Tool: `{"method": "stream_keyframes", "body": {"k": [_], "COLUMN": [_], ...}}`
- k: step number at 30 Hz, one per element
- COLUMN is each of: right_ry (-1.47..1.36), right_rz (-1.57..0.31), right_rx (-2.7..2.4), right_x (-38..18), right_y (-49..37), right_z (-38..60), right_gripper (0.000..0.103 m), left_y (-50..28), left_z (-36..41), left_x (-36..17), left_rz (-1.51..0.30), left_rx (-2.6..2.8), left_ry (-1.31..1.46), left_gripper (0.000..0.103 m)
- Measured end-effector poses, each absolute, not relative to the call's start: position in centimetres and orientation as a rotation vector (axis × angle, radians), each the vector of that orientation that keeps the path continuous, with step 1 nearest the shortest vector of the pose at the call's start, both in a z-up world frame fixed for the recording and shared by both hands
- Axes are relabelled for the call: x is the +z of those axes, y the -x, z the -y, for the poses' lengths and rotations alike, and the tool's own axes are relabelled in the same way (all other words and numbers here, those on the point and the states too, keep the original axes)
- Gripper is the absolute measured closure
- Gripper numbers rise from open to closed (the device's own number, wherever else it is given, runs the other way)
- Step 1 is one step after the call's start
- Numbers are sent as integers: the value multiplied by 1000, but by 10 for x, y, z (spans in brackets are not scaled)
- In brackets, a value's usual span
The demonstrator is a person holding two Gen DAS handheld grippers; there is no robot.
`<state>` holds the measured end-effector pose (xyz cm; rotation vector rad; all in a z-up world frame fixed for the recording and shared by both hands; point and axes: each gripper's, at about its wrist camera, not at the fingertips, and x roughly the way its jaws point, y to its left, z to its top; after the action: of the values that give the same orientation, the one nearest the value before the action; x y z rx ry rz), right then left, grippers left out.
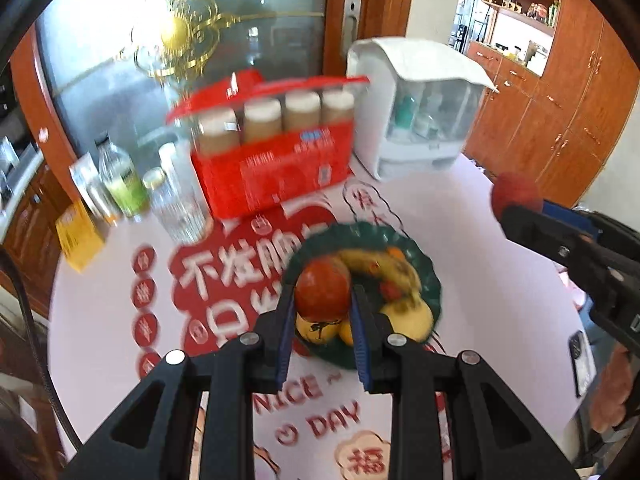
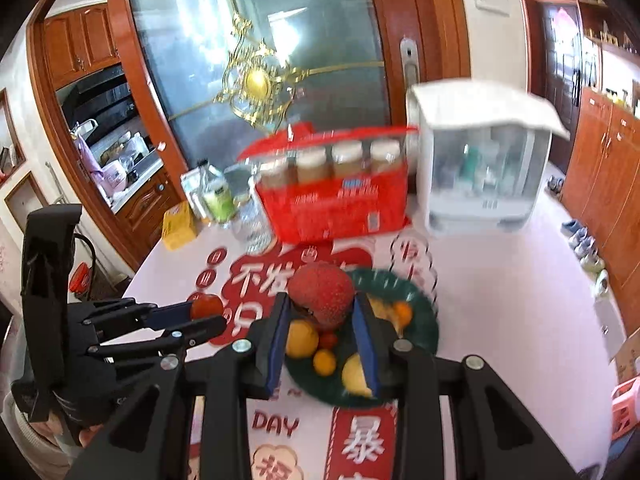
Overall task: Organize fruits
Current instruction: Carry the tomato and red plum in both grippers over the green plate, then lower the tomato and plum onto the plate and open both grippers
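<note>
A dark green plate (image 1: 430, 276) on the white table holds a banana (image 1: 380, 266), yellow fruits (image 1: 412, 318) and small orange ones. My left gripper (image 1: 323, 312) is shut on a red-orange tomato-like fruit (image 1: 323, 290) just above the plate's near left side. My right gripper (image 2: 322, 320) is shut on a bumpy dark red fruit (image 2: 322, 294), held above the same plate (image 2: 420, 334). The right gripper and its red fruit also show in the left wrist view (image 1: 516, 196), far right. The left gripper with its fruit shows in the right wrist view (image 2: 206, 307), at left.
A red carton of jars (image 1: 272, 164) stands behind the plate, with a white plastic cabinet (image 1: 416, 116) to its right. Bottles, a clear glass (image 1: 180, 208) and a yellow box (image 1: 78, 236) stand at the back left. The tablecloth bears red printed patterns.
</note>
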<state>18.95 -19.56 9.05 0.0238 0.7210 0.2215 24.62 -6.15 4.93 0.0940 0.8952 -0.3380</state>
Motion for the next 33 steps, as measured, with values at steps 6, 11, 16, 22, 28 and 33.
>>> {"method": "stream_keyframes", "body": {"k": [6, 11, 16, 22, 28, 33], "right_ry": [-5, -24, -31, -12, -5, 21], "right_rz": [-724, -803, -936, -1025, -1063, -1074], "right_rx": [208, 196, 205, 218, 219, 208], "right_x": [104, 68, 8, -47, -78, -93], "right_y": [-220, -246, -262, -272, -283, -291], "right_z": [190, 190, 189, 183, 181, 179], "right_gripper": [71, 71, 71, 71, 71, 71], "left_y": [-301, -339, -369, -401, -422, -430], "left_z": [67, 82, 99, 117, 131, 137], "left_x": [65, 35, -19, -78, -120, -143], "left_rz": [-883, -942, -1057, -1166, -1236, -1283], "left_rx": [-335, -349, -362, -374, -403, -417], "left_ry": [-94, -93, -96, -95, -60, -24], "left_gripper": [78, 78, 78, 78, 78, 77]}}
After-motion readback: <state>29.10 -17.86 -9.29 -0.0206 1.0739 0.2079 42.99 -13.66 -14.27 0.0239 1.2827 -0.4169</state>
